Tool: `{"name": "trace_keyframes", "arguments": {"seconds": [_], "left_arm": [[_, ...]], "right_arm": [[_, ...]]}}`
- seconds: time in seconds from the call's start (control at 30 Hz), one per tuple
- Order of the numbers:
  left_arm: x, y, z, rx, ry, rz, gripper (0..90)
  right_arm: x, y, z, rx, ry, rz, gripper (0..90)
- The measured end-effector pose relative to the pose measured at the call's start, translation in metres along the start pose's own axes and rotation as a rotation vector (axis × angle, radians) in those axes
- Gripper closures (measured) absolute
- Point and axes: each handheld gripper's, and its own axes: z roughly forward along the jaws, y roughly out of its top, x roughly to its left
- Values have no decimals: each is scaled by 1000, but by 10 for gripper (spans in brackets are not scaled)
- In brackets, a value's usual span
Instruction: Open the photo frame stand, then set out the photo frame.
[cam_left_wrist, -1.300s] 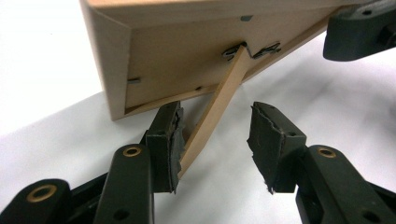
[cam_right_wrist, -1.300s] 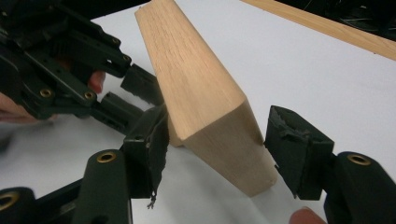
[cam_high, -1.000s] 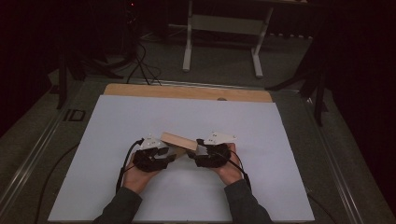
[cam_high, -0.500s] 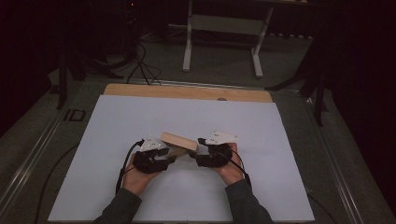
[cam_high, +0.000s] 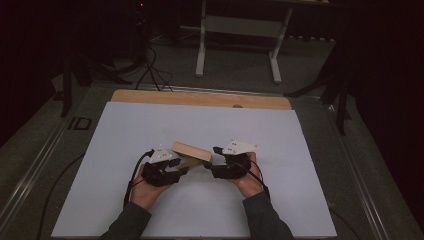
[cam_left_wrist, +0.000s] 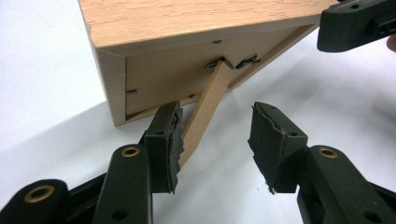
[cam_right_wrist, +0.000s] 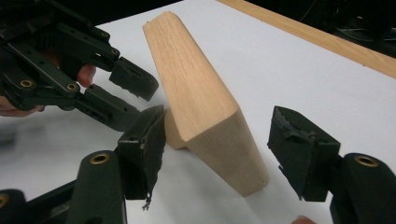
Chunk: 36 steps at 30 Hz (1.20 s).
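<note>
A wooden picture frame is seen standing tilted on the white sheet that covers the bench; it is propped from behind by a thin wooden easel strut, hinged at a small metal fitting high on the frame's back panel and running down to the sheet. All positions below are given relative to the frame.

The left tool is held at the left end of the frame, on its back side; in the left gripper view its jaws are seen moderately apart; the strut lies between them, against or just beside the left pad, while the right pad stands clear of it; a pressing grip on the strut cannot be confirmed.

The right tool is held at the right end of the frame; in the right gripper view its jaws are seen wide, with the frame's end corner between them; the left pad is close beside the frame's lower edge, and the right pad is well apart from it; nothing is clamped.

The frame is seen edge-on in the right gripper view, leaning away from the right tool; the left tool is visible beyond it, near its far end. A strip of bare wooden bench top is exposed beyond the far edge of the sheet, well apart from the frame.
</note>
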Motion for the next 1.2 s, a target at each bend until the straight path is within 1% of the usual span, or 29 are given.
{"name": "trace_keyframes", "arguments": {"seconds": [0.43, 0.93, 1.1, 1.2], "left_arm": [[-2, 1, -1, -3, 1, 4, 534], [-5, 2, -3, -11, -2, 8, 534], [-5, 3, -5, -16, -6, 5, 535], [-5, 3, -5, -16, -5, 10, 535]], "right_arm": [[2, 5, -6, -16, 7, -21, 352], [1, 10, -15, -48, 3, -16, 353], [-1, 11, -18, -61, -4, -1, 357], [-3, 11, -19, -67, -7, 1, 364]]}}
